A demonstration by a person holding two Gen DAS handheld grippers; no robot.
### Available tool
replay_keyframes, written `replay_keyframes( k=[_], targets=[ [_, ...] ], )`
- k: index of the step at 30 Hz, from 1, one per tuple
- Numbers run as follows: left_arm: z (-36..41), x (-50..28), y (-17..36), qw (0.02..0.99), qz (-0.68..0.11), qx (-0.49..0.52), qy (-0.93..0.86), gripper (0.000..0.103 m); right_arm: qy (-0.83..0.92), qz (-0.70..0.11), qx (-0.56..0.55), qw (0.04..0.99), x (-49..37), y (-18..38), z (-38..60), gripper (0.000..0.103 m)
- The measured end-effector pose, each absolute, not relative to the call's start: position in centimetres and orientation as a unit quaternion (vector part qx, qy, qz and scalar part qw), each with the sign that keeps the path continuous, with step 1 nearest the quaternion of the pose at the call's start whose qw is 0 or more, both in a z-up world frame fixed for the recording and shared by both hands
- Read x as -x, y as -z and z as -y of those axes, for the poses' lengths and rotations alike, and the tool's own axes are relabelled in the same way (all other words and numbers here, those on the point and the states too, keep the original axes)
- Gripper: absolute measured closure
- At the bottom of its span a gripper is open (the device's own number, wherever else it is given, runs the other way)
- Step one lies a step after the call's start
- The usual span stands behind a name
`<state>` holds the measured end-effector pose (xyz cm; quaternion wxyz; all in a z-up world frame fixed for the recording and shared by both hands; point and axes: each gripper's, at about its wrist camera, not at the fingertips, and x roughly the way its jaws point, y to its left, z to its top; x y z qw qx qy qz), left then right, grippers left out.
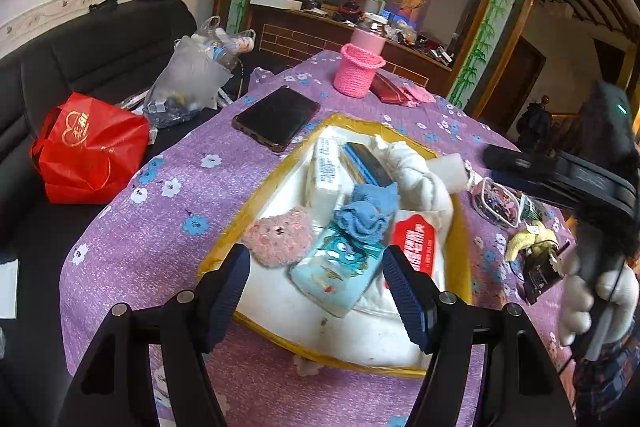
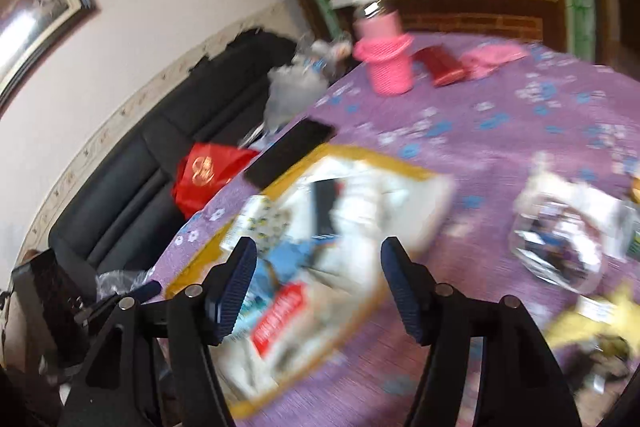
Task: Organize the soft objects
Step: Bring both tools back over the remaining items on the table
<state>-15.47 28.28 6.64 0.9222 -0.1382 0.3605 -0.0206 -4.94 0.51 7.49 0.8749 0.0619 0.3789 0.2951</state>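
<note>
Your left gripper released, jaws empty, low centre of frame; blue cloth just above it, atop pile in yellow-rimmed tray. Your right gripper also spread, empty, over blurred tray

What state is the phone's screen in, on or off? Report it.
Off. The phone lies flat on the purple tablecloth beside the yellow-rimmed box, its screen dark with only reflections.
</note>
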Motion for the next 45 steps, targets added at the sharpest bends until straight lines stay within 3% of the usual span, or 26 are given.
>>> replay_keyframes(
  k=[4,17,29,45],
  targets=[
    [-26.7,15.9,-7.5,0.926,-0.356,0.124,0.032,0.031,-0.247,-0.352,-0.095,0.898,7.8,-8.0,7.2,0.031],
    [-16.0,16.6,-9.1,0.923,-0.365,0.030,0.117,0.030,-0.093,-0.349,-0.219,0.906,13.0,-4.1,28.1,0.030],
    [-5.3,16.3,-6.8,0.885,-0.416,-0.049,0.204,0.030,-0.089,-0.375,-0.216,0.897,13.0,-1.7,30.9,0.030],
    [-3.3,11.7,-7.4,0.876,-0.428,-0.050,0.217,0.030,-0.100,-0.411,-0.183,0.888,3.9,-3.8,29.6,0.030]
  ],
)
